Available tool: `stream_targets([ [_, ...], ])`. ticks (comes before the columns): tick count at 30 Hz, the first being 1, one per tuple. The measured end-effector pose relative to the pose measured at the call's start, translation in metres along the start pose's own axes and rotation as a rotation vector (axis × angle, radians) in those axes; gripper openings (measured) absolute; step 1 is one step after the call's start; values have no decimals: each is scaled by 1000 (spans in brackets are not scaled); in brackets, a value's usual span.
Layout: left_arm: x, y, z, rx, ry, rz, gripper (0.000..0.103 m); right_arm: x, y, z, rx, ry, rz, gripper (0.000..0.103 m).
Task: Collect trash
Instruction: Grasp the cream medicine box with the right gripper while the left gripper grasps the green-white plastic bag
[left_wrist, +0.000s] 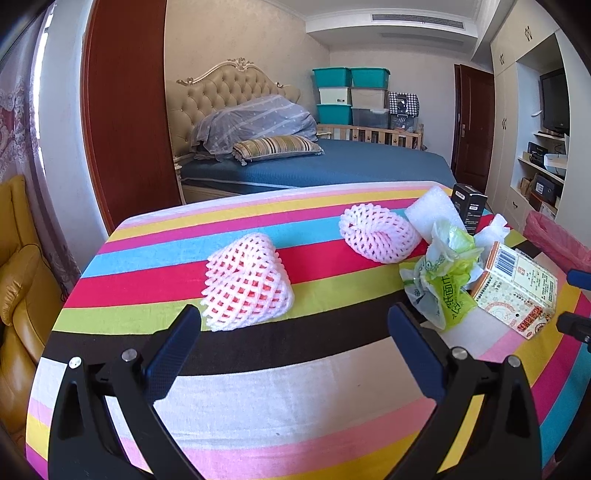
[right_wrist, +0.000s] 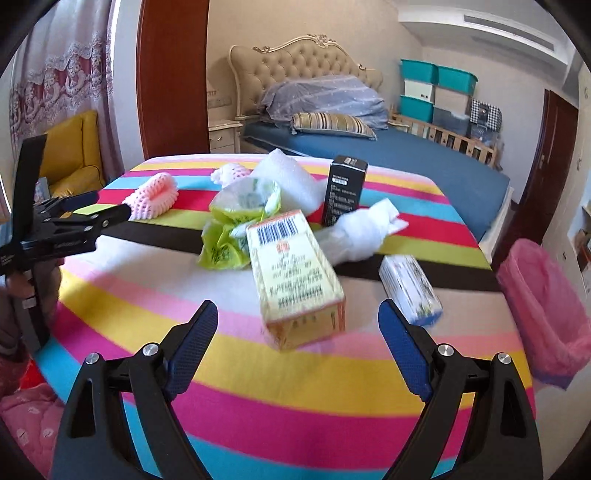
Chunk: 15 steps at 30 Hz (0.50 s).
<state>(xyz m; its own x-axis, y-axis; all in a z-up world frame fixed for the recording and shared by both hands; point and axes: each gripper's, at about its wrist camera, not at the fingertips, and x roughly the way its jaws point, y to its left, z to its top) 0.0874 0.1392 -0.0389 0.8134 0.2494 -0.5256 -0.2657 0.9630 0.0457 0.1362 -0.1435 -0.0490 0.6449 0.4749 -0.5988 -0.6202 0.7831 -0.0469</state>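
Note:
Trash lies on a striped tablecloth (left_wrist: 258, 398). A pink foam fruit net (left_wrist: 245, 282) lies just ahead of my open, empty left gripper (left_wrist: 293, 317). A second foam net (left_wrist: 378, 232) lies farther right, by white foam sheet (left_wrist: 434, 214), a green plastic bag (left_wrist: 443, 280), a black box (left_wrist: 471, 206) and a yellow carton (left_wrist: 515, 291). My right gripper (right_wrist: 297, 314) is open and empty, its fingers either side of the near end of the yellow carton (right_wrist: 295, 280). A small white-blue packet (right_wrist: 410, 288), crumpled white paper (right_wrist: 358, 229), green bag (right_wrist: 236, 225) and upright black box (right_wrist: 343, 192) lie beyond.
A bin lined with a pink bag (right_wrist: 546, 310) stands off the table's right edge. A bed (left_wrist: 332, 166) lies behind the table, a yellow armchair (left_wrist: 18, 266) to the left. My left gripper shows at the left of the right wrist view (right_wrist: 107, 218).

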Motion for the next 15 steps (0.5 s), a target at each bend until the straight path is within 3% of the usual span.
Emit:
stream_targets([
  [6, 3, 10, -2, -53, 22, -29, 98, 41, -2, 7, -7, 53, -7, 84],
  [7, 4, 13, -2, -66, 29, -32, 98, 46, -1, 7, -8, 59, -5, 81],
  [10, 5, 15, -3, -85, 39, -36, 98, 51, 3, 5, -21, 66, 12, 55],
  [15, 5, -3, -4, -53, 56, -75, 98, 32, -1, -3, 13, 3, 19, 54],
])
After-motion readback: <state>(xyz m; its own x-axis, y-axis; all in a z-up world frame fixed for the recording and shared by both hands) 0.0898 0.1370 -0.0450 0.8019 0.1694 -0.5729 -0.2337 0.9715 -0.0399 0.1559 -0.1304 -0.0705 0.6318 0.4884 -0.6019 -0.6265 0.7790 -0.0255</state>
